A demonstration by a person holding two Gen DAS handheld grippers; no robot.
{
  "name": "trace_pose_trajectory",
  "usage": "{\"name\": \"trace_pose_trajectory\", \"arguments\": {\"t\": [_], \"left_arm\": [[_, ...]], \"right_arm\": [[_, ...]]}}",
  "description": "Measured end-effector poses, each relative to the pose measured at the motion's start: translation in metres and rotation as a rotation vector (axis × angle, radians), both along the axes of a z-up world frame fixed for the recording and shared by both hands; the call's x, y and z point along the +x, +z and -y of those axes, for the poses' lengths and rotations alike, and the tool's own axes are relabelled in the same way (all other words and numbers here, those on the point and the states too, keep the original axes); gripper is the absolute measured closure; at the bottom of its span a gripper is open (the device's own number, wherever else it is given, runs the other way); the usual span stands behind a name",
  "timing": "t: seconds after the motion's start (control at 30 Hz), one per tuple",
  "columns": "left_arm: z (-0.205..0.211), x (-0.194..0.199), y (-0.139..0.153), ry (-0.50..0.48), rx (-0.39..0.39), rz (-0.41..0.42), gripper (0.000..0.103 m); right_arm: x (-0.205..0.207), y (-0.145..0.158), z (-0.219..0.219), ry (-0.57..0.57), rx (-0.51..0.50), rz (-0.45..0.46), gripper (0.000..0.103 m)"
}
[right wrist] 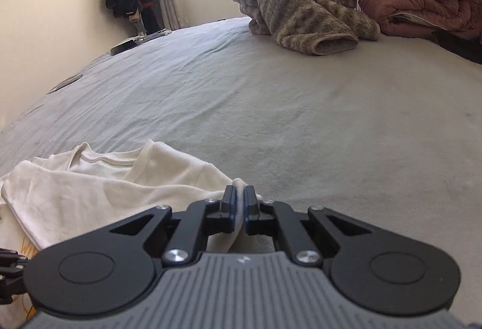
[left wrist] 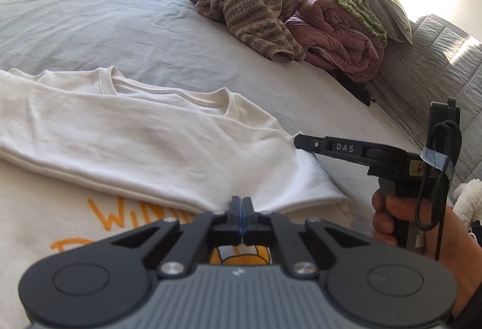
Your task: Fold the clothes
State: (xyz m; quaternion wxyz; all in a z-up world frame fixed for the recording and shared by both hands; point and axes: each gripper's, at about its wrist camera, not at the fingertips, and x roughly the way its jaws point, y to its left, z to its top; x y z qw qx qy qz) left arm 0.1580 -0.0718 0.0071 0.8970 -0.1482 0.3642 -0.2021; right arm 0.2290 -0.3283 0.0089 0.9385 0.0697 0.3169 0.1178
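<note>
Slippage is the likely risk: the white sweatshirt (left wrist: 144,130) lies across the lower left of the bed (left wrist: 120,27), its hem pinched by the left hand-held gripper (left wrist: 242,202), its corner clamped thinly in the right hand-held gripper (right wrist: 240,193); uneven lifting could free it.

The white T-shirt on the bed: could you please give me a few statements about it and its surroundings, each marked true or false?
1. The right gripper has its jaws closed on a fold of the white T-shirt. True.
2. The T-shirt's print is blue. False: the lettering is orange.
3. The left gripper has its jaws wide open. False: they are shut.
4. A brown striped fleece garment lies farther up the bed. True.
</note>
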Motion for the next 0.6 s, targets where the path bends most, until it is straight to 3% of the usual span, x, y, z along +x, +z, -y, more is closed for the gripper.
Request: {"name": "trace_pose_trajectory", "arguments": {"t": [0.03, 0.07, 0.13, 0.27, 0.5, 0.53, 0.57, 0.6], "left_arm": [[-0.001, -0.001, 0.0, -0.002, -0.004, -0.004, 0.1], [-0.003, -0.001, 0.001, -0.005, -0.009, -0.01, 0.1], [-0.005, -0.002, 0.005, -0.02, -0.025, -0.027, 0.099], [-0.02, -0.003, 0.025, 0.007, 0.064, 0.005, 0.098], [-0.12, 0.009, 0.059, 0.184, 0.148, 0.019, 0.087], [-0.133, 0.011, 0.06, 0.201, 0.169, 0.022, 0.086], [-0.144, 0.012, 0.059, 0.215, 0.174, 0.024, 0.085], [-0.154, 0.012, 0.057, 0.229, 0.18, 0.026, 0.083]], "right_arm": [[-0.005, 0.004, 0.002, -0.025, -0.016, 0.002, 0.081], [-0.009, 0.007, 0.003, -0.05, -0.031, 0.003, 0.074], [-0.02, 0.016, 0.005, -0.077, -0.054, 0.019, 0.073], [-0.045, 0.032, 0.003, -0.09, -0.016, 0.033, 0.073], [-0.084, 0.038, -0.022, 0.02, -0.067, 0.036, 0.072], [-0.083, 0.037, -0.025, 0.027, -0.076, 0.039, 0.074], [-0.082, 0.033, -0.028, 0.035, -0.089, 0.031, 0.094], [-0.079, 0.027, -0.032, 0.047, -0.114, 0.009, 0.103]]}}
